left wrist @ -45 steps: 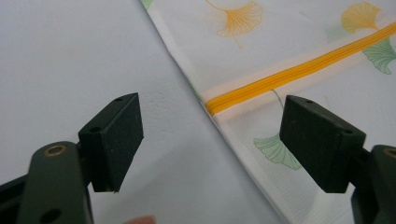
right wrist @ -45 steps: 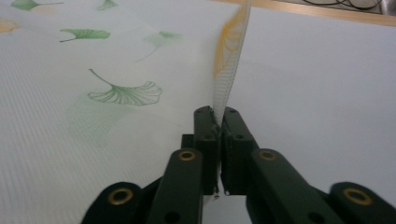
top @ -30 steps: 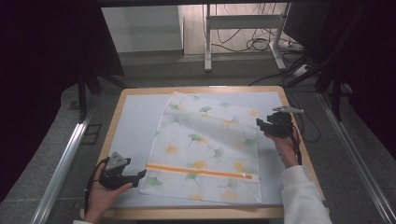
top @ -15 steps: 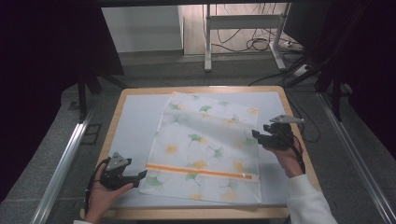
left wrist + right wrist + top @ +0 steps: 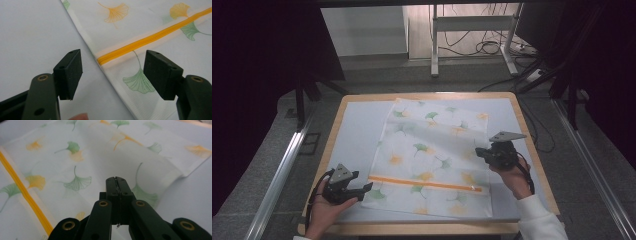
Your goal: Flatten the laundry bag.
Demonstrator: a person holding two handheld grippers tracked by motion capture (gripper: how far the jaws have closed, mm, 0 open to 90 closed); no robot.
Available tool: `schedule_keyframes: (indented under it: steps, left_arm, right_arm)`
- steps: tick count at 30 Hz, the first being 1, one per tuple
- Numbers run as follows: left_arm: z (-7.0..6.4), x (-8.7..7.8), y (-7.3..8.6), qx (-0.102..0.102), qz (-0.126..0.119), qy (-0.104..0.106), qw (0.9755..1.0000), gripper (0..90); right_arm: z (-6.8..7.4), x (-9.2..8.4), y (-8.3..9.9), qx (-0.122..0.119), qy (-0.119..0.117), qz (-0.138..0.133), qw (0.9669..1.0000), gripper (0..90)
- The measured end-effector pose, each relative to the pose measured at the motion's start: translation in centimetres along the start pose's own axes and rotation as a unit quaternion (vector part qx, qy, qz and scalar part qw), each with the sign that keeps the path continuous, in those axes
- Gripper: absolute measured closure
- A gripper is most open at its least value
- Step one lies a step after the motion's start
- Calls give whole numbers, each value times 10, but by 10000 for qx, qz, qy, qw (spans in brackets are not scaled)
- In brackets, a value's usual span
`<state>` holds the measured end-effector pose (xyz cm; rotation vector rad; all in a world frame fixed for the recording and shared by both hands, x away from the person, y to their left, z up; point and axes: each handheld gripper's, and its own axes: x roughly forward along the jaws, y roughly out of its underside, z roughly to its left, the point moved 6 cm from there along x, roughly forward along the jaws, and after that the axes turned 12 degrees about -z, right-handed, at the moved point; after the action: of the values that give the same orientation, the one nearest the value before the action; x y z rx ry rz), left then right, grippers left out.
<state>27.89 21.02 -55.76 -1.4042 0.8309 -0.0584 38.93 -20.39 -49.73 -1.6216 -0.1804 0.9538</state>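
A white fabric bag printed with green and orange ginkgo leaves lies flat on the light table. An orange zipper runs across its near part. My left gripper is open at the bag's near left edge. In the left gripper view its jaws straddle the zipper's left end just above the cloth, gripper. My right gripper hovers over the bag's right edge. In the right gripper view it is shut, with no cloth seen between the jaws, and the zipper runs at the left.
The table has a wooden rim. Metal rails run along both sides on the floor. Cables and a stand's legs lie beyond the far edge. Bare table surface stretches left of the bag.
The right gripper has moved from the bag's far right edge toward the person, along that edge. The left gripper has stayed in place, open.
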Motion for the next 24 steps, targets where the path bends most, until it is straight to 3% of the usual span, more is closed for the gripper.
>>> schedule_keyframes:
  steps: [5, 14, 19, 24]
  left_arm:
    - [0, 1, 1, 6, 30, -11, 10000, 301]
    - [0, 3, 1, 28, 77, -18, 10000, 294]
    - [0, 3, 2, 24, 77, -30, 10000, 289]
    - [1, 3, 2, 21, 85, -26, 10000, 284]
  right_arm:
    - [-8, 25, 5, 30, 116, 208, 9997, 893]
    - [-44, 67, 14, 153, 451, 606, 9970, 893]
    - [-67, 80, 16, 329, 718, 571, 9952, 893]
    - [-73, 84, 22, 420, 737, 618, 9945, 893]
